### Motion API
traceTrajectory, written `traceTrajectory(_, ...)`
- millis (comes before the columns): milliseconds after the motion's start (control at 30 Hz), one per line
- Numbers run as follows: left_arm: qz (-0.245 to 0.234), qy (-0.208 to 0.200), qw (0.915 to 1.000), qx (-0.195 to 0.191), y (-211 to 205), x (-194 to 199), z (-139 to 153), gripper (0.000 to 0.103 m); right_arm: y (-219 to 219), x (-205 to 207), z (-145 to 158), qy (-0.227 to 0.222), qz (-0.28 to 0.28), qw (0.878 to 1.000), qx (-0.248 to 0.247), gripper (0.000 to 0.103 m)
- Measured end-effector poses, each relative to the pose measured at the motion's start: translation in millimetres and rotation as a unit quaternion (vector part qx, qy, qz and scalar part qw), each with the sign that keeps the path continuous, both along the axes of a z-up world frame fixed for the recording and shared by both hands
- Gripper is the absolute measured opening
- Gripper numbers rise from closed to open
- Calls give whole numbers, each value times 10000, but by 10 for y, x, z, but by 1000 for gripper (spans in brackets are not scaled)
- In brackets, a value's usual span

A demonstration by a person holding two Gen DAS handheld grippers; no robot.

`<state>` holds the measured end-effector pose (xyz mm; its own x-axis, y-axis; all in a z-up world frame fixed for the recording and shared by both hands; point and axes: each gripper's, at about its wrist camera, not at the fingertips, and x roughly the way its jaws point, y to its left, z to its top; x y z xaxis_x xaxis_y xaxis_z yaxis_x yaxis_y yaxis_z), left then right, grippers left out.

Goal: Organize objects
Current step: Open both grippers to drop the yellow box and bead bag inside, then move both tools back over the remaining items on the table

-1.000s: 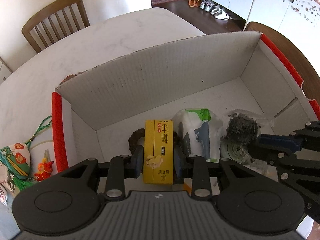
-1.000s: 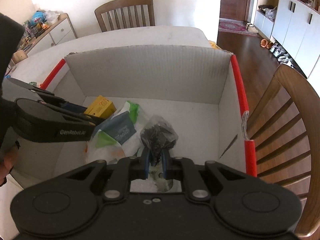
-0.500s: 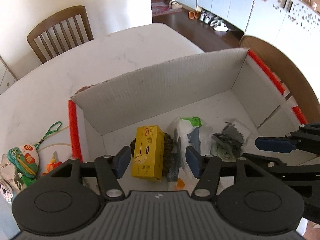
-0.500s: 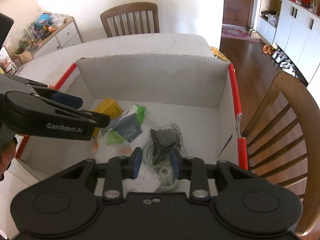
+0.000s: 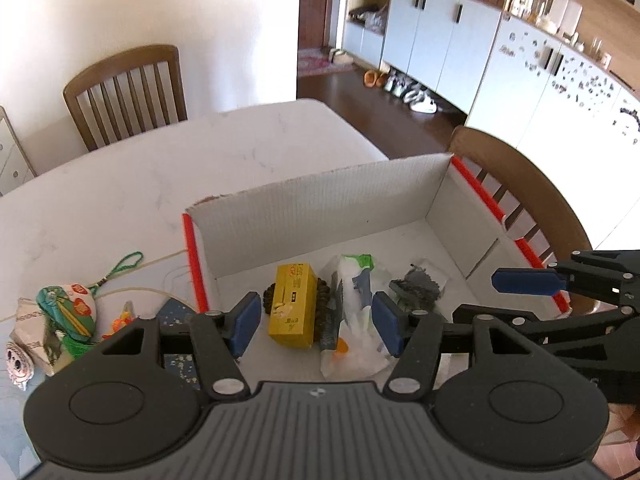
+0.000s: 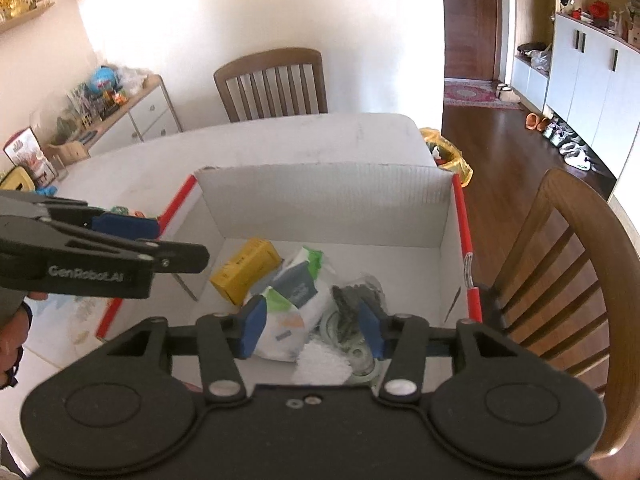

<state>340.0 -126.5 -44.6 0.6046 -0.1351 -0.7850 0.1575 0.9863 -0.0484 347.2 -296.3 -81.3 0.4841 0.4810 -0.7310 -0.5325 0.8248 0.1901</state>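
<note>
Left gripper [image 5: 316, 322] spread wide, holding nothing, above near edge of white cardboard box [image 5: 320, 200]. Yellow carton [image 5: 292, 306] lies on box floor just ahead, between its fingertips, untouched. White pouch [image 5: 354, 320] beside carton, toward right finger. Right gripper [image 6: 310, 330] also spread, empty, above box; clear bag of dark pieces [image 6: 354, 300] ahead near its right finger. Trinkets [image 5: 66, 312] on table left of box.
</note>
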Motion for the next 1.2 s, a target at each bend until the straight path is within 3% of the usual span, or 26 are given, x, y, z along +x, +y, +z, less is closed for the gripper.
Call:
traceTrajectory(400,-60,-279,9989,-363,355,-358,260,74,137,-282,218,-300,-164,9992,208,76)
traceTrajectory(767,-97,-460,9984,-325,742,-579,357,77,412,-538,339,-436,-353,9973,471,96)
traceTrajectory(933,-44,-513,9982,-295,946,-648,355,78,613,-617,350,-407,-395,9971,508,97)
traceTrajectory(1000,-18,-546,9980,-317,1026,-686,347,85,704,-648,353,-386,-380,9972,508,97)
traceTrajectory(1133,38,-592,9974,-404,1225,-751,331,86,894,-719,369,-382,-319,9975,502,97)
traceTrajectory(1200,87,-587,9974,-410,1313,-778,312,92,987,-751,379,-386,-271,9976,512,97)
